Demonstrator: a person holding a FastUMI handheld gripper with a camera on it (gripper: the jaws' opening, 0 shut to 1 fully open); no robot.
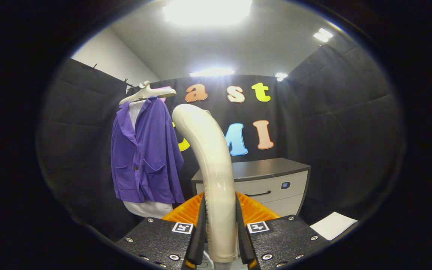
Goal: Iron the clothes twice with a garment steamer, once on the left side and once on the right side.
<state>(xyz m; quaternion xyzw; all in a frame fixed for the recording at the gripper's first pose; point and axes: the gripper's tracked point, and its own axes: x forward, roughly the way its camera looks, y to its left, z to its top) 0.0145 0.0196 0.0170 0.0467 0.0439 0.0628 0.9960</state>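
My gripper (219, 210) is shut on the cream garment steamer (210, 150), both fingers pressing on its handle. The steamer rises upright from between the fingers and curves over at the top toward the left. Beyond the fingers and to the left hangs a purple jacket (146, 153) over a white garment (146, 208), on a pale hanger (146, 93) against the black booth wall. The steamer head stands apart from the jacket, to its right and nearer to me.
A low grey cabinet (272, 180) with a dark top and a drawer handle stands behind the steamer, to the right. A white sheet (332, 225) lies low on the right beside the fingers. Bright ceiling lights glare overhead.
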